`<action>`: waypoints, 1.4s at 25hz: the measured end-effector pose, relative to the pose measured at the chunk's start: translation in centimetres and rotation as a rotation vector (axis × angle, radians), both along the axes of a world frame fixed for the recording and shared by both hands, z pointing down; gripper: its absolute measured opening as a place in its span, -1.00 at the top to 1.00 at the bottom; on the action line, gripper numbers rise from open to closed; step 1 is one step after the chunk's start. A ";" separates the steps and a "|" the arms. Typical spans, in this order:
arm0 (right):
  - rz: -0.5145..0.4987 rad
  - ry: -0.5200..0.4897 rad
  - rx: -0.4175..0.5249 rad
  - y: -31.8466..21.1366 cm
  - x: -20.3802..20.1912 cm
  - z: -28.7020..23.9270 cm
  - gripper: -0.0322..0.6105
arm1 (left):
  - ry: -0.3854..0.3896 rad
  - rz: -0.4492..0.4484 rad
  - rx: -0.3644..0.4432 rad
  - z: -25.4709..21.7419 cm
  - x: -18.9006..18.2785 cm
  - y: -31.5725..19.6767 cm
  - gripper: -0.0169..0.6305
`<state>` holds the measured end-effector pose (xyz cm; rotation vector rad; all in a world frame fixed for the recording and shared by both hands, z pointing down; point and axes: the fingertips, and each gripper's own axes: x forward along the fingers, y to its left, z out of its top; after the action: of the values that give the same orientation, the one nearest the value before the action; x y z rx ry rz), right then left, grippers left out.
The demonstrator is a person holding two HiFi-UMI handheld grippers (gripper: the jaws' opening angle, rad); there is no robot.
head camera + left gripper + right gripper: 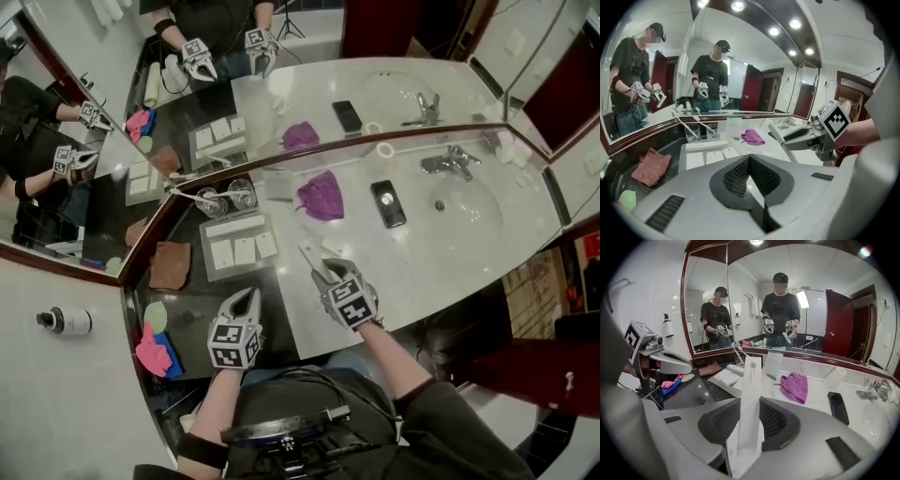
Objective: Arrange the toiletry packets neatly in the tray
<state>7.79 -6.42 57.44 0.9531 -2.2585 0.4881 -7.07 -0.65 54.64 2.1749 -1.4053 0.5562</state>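
With right gripper (750, 427) fingers clamped on the long packet (751, 380) and left gripper (750, 176) fingers shut empty, we should lay it flat, square with the tray (211, 275).

A hotel-style bathroom. A pale marble surface (422, 272) carries a round sink (473, 211) and a chrome tap (450, 162) at two o'clock. Wide corner mirrors (309, 75) stand at twelve and a wall soap bottle (64, 322) at nine. Two glasses (228, 198) and a tray (234, 274) of toiletry packets (244, 250) sit near centre.

Long packet (749, 394), perhaps toothbrush, between fingers (777, 423)
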 end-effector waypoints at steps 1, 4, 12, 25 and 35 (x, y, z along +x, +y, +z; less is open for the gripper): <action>0.006 -0.023 -0.009 0.0 -1.0 -0.1 0.47 | -0.004 -0.005 0.002 -0.1 -0.8 0.0 0.95; 0.035 -0.102 -0.057 0.2 -4.1 0.1 0.47 | -0.016 -0.020 0.009 -0.2 -3.4 -0.2 0.95; 0.209 -0.331 -0.216 -0.3 -11.4 0.9 0.47 | -0.021 -0.025 0.026 0.1 -8.8 -1.5 0.95; 0.681 -0.697 -0.475 -4.1 -18.4 3.8 0.47 | -0.010 0.014 0.021 1.6 -14.1 -4.5 0.95; 1.029 -0.915 -0.575 -7.7 -18.9 6.4 0.47 | 0.005 0.004 0.005 2.4 -14.8 -6.3 0.95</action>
<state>-11.13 -14.11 63.82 1.7254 -1.8460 2.2397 -21.83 -6.93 57.05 2.1820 -1.4009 0.5488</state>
